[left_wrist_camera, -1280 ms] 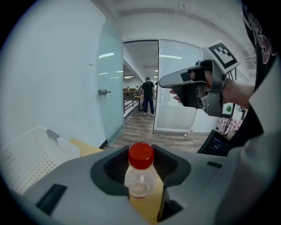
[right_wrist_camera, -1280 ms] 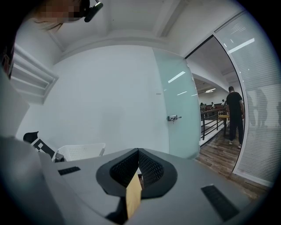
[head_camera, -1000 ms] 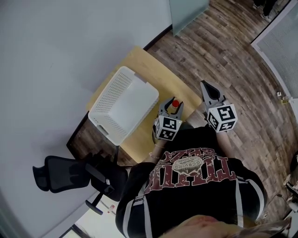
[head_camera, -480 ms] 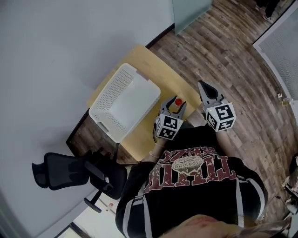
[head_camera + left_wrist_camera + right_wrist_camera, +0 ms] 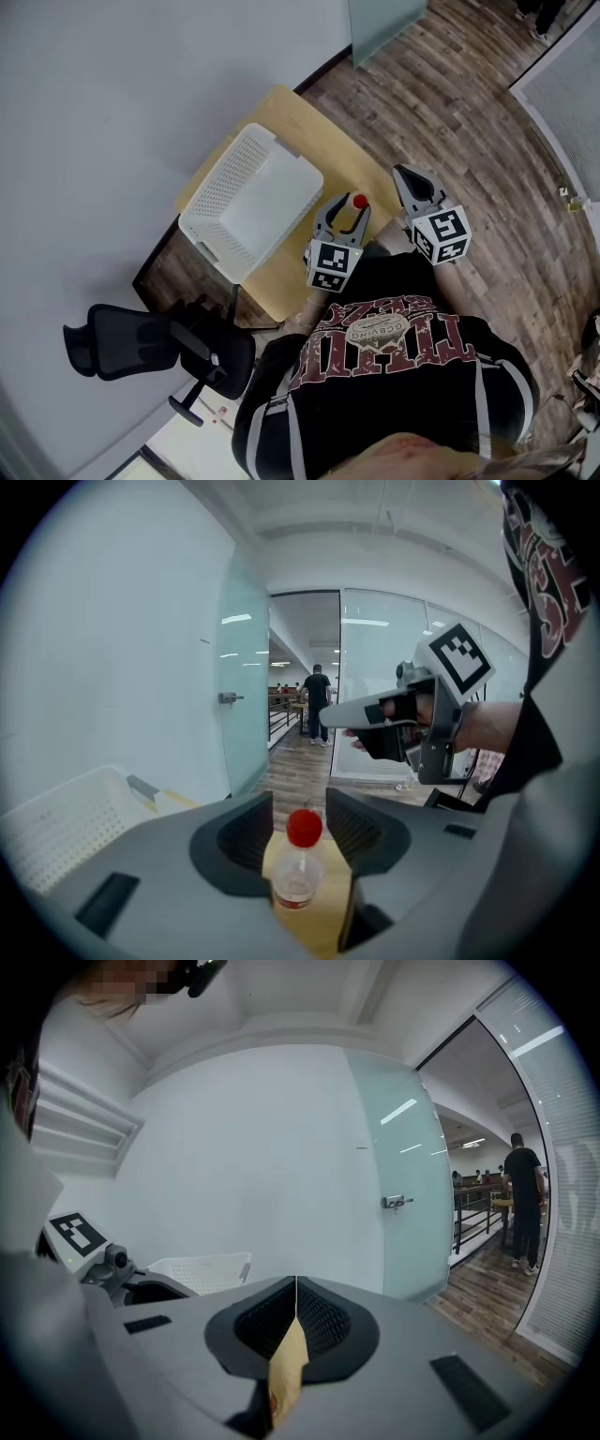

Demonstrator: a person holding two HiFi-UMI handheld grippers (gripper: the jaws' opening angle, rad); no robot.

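- Plainly, the left gripper (image 5: 300, 804) is spread open. The bottle (image 5: 297, 872) stands between its two jaws with a gap showing on each side, so nothing presses on it.
- The bottle stands upright on its own base on the bench (image 5: 323, 142), red cap (image 5: 305, 828) uppermost, so it needs no support from the gripper.
- From the head view, the bottle is close to the bench's near right edge, just in front of the person. The left gripper reaches it from the person's side at a low, nearly level angle.
- The right gripper (image 5: 296, 1284) is closed, its pads meeting at the tips with nothing caught between them. It is held up to the right of the bottle and apart from it, roughly level with the left one.
- A white basket (image 5: 253, 202) takes up most of the bench's left part. It lies near the bottle but does not touch it, and it looks empty.
- Bare bench shows beyond the bottle and along the far right side. Room to the left is narrower because of the basket's wall.
- Off the bench's right edge the wooden floor (image 5: 469, 103) lies open. A black chair (image 5: 122, 342) sits at the near left, well away from both grippers.
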